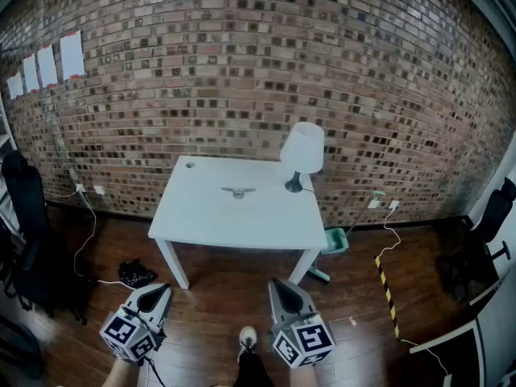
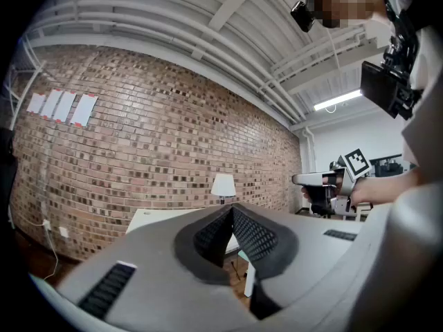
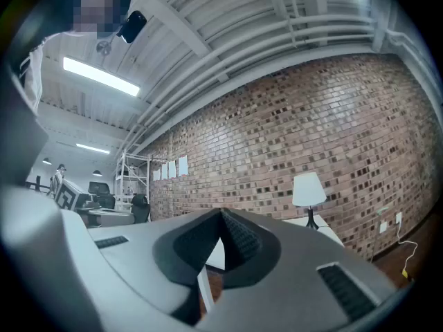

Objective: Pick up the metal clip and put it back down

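The metal clip (image 1: 239,191) lies on the white table (image 1: 201,216), near its back middle, well away from both grippers. Low in the head view, over the wooden floor in front of the table, are my left gripper (image 1: 161,289) and my right gripper (image 1: 276,285), both pointing toward the table. The left gripper (image 2: 231,207) has its jaws together at the tips with nothing between them. The right gripper (image 3: 221,214) is shut and empty too. In the left gripper view, the right gripper (image 2: 313,180) shows at the right, held by a hand.
A white lamp (image 1: 302,153) stands at the table's back right corner. A black bag (image 1: 135,273) and cables lie on the floor left of the table, a green dustpan (image 1: 335,241) to its right. Black chairs (image 1: 24,200) stand at both sides. A brick wall rises behind.
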Demonstrator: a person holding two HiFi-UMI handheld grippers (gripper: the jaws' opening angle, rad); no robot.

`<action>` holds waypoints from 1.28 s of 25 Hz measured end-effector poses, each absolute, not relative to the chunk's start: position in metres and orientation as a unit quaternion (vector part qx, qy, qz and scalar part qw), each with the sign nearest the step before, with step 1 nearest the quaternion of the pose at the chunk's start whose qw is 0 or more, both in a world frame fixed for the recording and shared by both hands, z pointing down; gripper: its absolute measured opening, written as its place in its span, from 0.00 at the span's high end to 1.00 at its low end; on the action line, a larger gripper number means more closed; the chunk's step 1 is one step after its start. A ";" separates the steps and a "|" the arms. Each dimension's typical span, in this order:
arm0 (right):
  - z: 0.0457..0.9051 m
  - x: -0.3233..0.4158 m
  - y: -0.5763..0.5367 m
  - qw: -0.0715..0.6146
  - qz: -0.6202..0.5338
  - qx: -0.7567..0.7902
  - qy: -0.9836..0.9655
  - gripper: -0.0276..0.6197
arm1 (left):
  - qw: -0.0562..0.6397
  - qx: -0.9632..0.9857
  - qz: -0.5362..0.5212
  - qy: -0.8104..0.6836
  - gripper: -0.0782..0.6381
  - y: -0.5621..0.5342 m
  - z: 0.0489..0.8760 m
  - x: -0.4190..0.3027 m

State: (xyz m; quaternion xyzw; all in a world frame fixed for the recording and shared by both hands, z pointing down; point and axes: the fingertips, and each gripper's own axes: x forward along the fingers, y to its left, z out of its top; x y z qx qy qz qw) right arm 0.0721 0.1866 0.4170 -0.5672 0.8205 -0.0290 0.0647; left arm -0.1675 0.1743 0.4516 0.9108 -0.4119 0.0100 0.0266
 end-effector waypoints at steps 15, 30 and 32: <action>0.385 0.153 -0.053 0.031 0.003 -0.527 0.849 0.98 | -0.018 0.905 0.008 -0.424 0.87 -0.054 0.401 -0.054; 0.399 0.127 -0.131 -0.034 0.005 -0.553 0.832 0.98 | -0.001 0.913 0.016 -0.408 0.87 -0.128 0.414 -0.092; 0.404 0.119 -0.145 -0.067 0.019 -0.552 0.831 0.98 | 0.007 0.914 0.015 -0.406 0.87 -0.133 0.416 -0.101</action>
